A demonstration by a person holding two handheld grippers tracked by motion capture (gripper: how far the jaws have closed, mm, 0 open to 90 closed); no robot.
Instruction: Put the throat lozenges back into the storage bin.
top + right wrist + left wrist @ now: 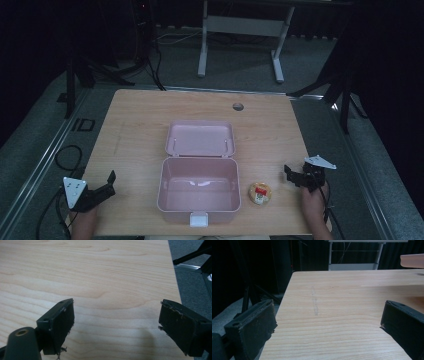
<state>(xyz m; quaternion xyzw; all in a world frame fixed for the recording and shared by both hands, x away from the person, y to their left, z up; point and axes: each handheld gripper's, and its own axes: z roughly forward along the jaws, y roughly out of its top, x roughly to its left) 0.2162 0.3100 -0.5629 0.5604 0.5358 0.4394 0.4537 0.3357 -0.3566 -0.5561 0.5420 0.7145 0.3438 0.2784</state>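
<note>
Jaws spread, nothing held

Both pairs of jaws stood spread over bare tabletop. Lower right of the high view, the right gripper sat near the small round snack; judged best, it should close squarely across it. The left gripper waited lower left, beside the open pink box.

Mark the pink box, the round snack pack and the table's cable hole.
pink box point(199, 212): high view, front wall of the open base.
round snack pack point(260, 193): high view, middle of its top label.
cable hole point(238, 106): high view, centre of the round opening near the table's far edge.
</note>
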